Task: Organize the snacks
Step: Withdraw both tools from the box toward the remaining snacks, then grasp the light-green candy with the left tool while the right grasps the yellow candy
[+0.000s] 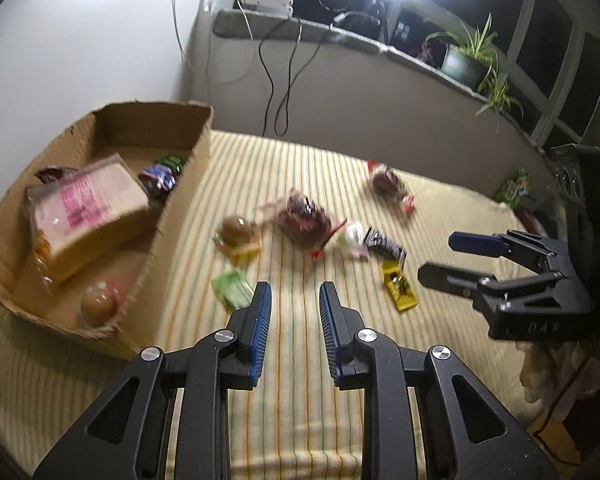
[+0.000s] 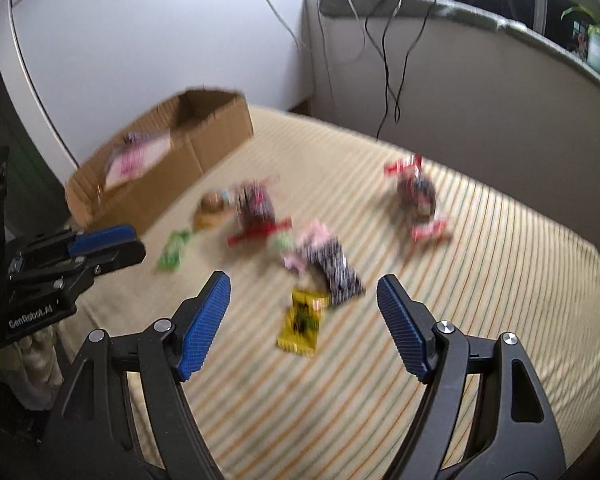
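— Snacks, where do they lie?
— Yellow packet sits low in the frame's centre on the striped cloth, between my right gripper fingers, which stand wide apart, holding nothing.
— And the box?
— Cardboard box fills the left side; bread bag inside. My left gripper is parted, empty.

Bare striped cloth lies open right of the scattered snacks.
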A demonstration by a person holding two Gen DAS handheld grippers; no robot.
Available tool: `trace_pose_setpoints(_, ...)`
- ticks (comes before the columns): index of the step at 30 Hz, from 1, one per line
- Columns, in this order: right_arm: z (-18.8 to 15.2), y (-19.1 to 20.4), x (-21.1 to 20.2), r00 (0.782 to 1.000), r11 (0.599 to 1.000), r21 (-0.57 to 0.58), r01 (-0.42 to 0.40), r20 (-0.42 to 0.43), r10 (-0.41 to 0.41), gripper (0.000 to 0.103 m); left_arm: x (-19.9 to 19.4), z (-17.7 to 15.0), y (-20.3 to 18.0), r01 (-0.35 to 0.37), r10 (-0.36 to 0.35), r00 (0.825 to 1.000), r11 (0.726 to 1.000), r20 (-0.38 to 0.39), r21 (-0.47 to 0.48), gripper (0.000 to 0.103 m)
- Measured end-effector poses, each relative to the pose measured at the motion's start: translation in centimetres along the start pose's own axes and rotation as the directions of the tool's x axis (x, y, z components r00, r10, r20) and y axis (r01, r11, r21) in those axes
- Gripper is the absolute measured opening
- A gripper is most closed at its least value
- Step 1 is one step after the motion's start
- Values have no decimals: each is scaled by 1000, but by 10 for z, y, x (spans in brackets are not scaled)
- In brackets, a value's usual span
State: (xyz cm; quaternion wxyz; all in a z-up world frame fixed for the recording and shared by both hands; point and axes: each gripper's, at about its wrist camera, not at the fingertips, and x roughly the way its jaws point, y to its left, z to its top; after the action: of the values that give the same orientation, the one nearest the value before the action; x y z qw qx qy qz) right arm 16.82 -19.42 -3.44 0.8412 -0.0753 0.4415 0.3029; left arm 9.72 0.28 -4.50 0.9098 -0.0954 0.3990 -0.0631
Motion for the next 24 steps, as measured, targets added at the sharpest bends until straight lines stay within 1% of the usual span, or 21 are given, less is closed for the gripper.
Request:
trace_pose_setpoints(1, -7, -1, 3, 1000, 1000, 0, 2, -12, -2, 78, 3, -1, -1, -6, 6, 1000, 1000, -6, -3, 23)
trace_pose_setpoints(4, -16, -4, 10, 999, 1000, 13, -13, -40, 13, 68, 9, -3, -1, -50, 50, 999, 999, -13, -2, 23)
trace_pose_setpoints(5, -17, -5, 12, 999, 1000, 19, -19, -46, 20, 66, 12, -4, 0, -65, 65, 998, 998, -16, -5, 23)
trace_pose_setpoints(9, -19, -5, 19, 997, 999, 33, -42, -62, 44, 66, 21, -7, 4, -116, 115, 993, 993, -34, -9, 23)
trace_pose_setpoints(14, -20, -2, 28, 994, 997, 31, -67, -82, 70, 61, 31, -6, 7, -143, 142, 988, 990, -54, -16, 23)
trace_pose_setpoints(15, -20, -1, 30, 993, 997, 30, -72, -88, 74, 61, 32, -6, 8, -144, 142, 988, 989, -56, -18, 26)
trace_pose_setpoints(16, -19, -1, 33, 993, 997, 29, -77, -92, 80, 60, 34, -5, 8, -144, 143, 988, 989, -56, -19, 35)
trace_pose_setpoints(18, -19, 0, 37, 991, 996, 29, -84, -97, 87, 60, 37, -4, 8, -159, 158, 986, 987, -54, -19, 41)
trace_pose_setpoints(21, -18, 1, 42, 992, 997, 26, -77, -98, 80, 60, 42, -2, 7, -161, 160, 985, 987, -62, -12, 41)
trace_pose_setpoints(24, -14, 1, 45, 993, 998, 21, -63, -97, 65, 55, 47, -2, 6, -170, 169, 983, 985, -65, 0, 41)
